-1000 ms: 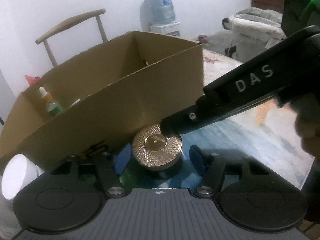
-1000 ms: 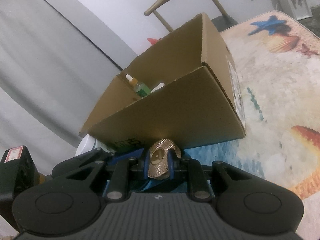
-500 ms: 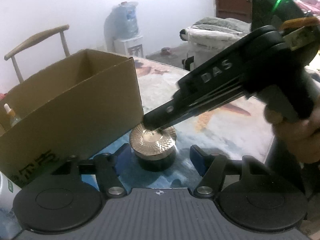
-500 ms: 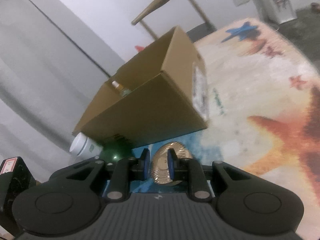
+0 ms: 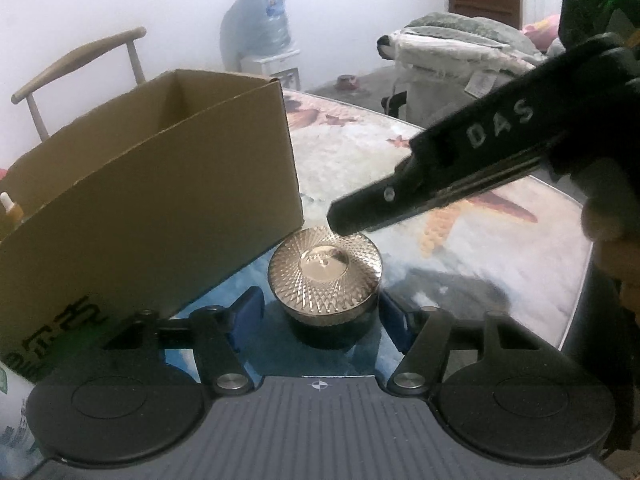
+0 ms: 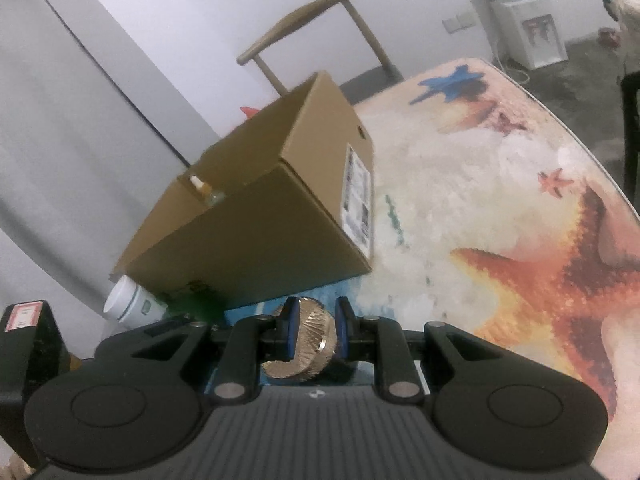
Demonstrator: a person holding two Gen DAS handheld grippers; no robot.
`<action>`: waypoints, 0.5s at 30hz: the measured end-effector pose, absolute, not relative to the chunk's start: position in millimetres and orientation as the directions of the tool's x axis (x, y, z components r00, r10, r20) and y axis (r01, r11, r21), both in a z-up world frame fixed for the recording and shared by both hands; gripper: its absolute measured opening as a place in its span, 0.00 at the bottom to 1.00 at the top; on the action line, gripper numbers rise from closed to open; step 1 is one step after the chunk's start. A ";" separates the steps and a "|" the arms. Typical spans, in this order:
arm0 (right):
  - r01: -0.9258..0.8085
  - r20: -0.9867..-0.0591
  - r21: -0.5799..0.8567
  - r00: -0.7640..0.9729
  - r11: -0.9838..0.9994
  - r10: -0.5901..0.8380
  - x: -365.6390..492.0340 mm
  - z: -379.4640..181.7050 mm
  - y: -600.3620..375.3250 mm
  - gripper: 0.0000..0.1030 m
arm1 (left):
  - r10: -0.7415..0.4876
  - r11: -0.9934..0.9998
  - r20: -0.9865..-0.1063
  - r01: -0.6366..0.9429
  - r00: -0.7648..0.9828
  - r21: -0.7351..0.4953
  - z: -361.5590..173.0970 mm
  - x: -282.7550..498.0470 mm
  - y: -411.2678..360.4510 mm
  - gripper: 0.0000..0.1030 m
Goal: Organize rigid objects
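jar (image 5: 324, 280) upright, gold lid up | right tool (image 6: 313, 330) clamps lid edge

The left gripper (image 5: 322, 312) pointed steeply down at the table, its 2 blue-padded fingers (image 5: 246, 310) spread wide on either side of the dark jar (image 5: 332, 326), and its jaws were closing, with the pads not visibly pressing the jar's sides. The right gripper (image 6: 314, 334) also sloped downward, its 2 fingers drawn nearly together and clamped on the edge of the gold ribbed lid (image 6: 308, 342). In the left wrist view its black body reached in from the right, held by a hand (image 5: 612, 216).
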State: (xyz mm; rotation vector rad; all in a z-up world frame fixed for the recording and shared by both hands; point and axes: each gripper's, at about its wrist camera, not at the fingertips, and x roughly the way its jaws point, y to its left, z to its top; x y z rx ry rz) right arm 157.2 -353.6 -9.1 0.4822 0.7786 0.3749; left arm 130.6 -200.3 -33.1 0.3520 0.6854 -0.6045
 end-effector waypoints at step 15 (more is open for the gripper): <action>-0.192 -0.578 0.516 0.641 0.835 0.505 155.5 -13.0 -343.0 0.26 | -0.400 0.782 -0.670 0.614 0.625 0.107 -29.1 129.3 -204.1 0.54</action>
